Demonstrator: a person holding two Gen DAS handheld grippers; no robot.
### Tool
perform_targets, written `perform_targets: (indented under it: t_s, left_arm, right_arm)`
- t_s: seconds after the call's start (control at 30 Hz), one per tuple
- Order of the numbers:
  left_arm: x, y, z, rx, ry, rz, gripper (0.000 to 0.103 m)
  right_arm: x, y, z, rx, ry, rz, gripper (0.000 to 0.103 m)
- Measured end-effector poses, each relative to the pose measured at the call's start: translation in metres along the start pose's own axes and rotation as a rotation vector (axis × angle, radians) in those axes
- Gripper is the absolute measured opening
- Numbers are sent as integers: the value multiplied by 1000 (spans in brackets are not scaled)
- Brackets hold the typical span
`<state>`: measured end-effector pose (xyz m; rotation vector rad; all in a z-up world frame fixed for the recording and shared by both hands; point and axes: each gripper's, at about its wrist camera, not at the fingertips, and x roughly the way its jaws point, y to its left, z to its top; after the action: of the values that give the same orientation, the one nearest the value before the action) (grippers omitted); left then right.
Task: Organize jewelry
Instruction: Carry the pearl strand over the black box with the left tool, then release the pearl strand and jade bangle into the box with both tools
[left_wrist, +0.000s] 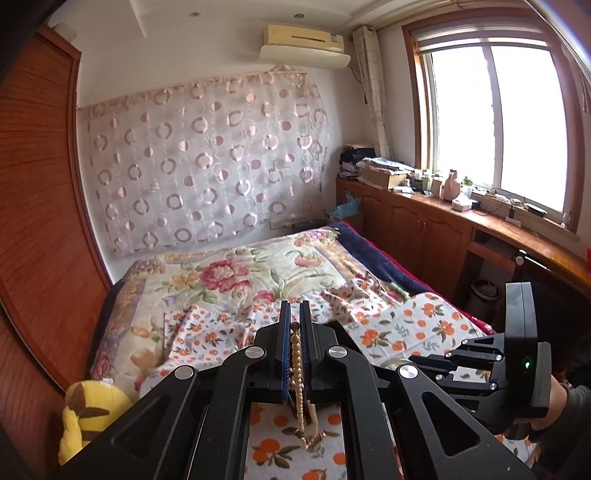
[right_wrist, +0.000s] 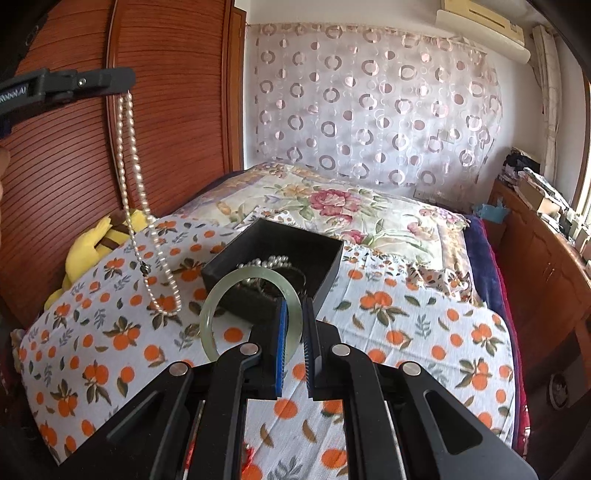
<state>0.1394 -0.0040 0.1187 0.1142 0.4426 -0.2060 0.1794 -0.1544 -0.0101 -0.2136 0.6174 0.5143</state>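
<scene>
- While both hands are raised above the bed (right_wrist: 406, 332), the left hand-held gripper (left_wrist: 294, 314) has its jaws pinched tight on a pearl necklace (left_wrist: 297, 369), which runs back between the blue pads (left_wrist: 283, 332) and droops beneath the tool.
- Seen from the right wrist, the same necklace (right_wrist: 133, 177) hangs in two long strands from the left hand-held gripper (right_wrist: 122, 79) at the upper left, its lower loop just above the orange-print cloth (right_wrist: 110, 332).
- The right hand-held gripper (right_wrist: 293, 321), jaws narrow, clamps the rim of a pale green bangle (right_wrist: 218, 302), whose ring sticks out to the left of the fingers.
- Just beyond the bangle sits an open black box (right_wrist: 325, 254) on the cloth, with pearls and dark pieces inside.
- A yellow plush toy (right_wrist: 92, 243) lies at the bed's far left edge, beside the wooden wardrobe (right_wrist: 177, 129).
</scene>
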Motion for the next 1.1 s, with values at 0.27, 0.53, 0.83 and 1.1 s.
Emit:
perform_targets:
  t_s: [0.27, 0.53, 0.83, 1.1]
  left_arm:
    - [10, 3, 21, 0, -15, 26, 4]
    - [28, -1, 39, 8, -13, 41, 4]
    - [48, -2, 40, -7, 0, 44, 4]
    - [62, -1, 31, -17, 21, 38, 4]
  right_arm:
    - [12, -5, 18, -4, -8, -12, 10]
    - [48, -17, 30, 32, 11, -28, 10]
    - [92, -20, 26, 72, 40, -29, 10]
    - [91, -15, 16, 61, 55, 12, 14]
